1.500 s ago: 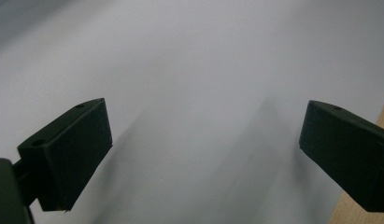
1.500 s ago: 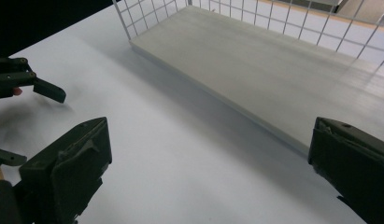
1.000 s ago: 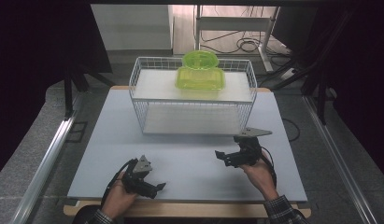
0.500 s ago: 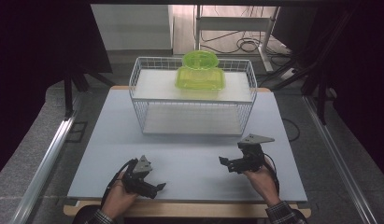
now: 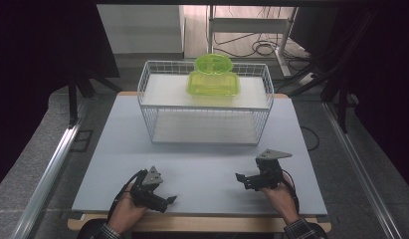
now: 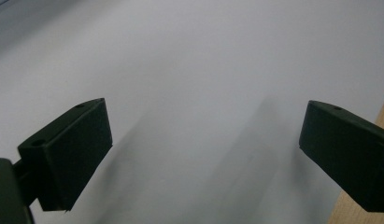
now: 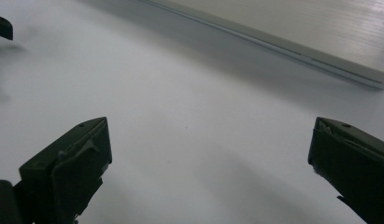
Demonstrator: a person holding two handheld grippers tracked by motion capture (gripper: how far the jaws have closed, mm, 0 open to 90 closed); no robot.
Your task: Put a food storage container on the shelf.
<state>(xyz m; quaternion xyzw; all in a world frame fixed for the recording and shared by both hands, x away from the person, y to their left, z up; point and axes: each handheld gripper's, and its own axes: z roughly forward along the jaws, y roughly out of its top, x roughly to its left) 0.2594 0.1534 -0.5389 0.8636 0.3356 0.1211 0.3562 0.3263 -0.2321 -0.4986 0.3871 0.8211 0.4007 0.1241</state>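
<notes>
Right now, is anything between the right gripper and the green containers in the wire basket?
Yes: the wire basket's front wall stands between the right gripper and the green containers on its upper shelf. The table between is bare, and the basket's top looks open.

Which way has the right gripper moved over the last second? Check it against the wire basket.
Yes. In the high view the right gripper has drawn back toward the person, away from the wire basket, to the table's near edge.

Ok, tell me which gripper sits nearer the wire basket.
Right. The right gripper lies below the wire basket's right front corner, a short way off. The left gripper rests farther back, near the table's near edge.
</notes>
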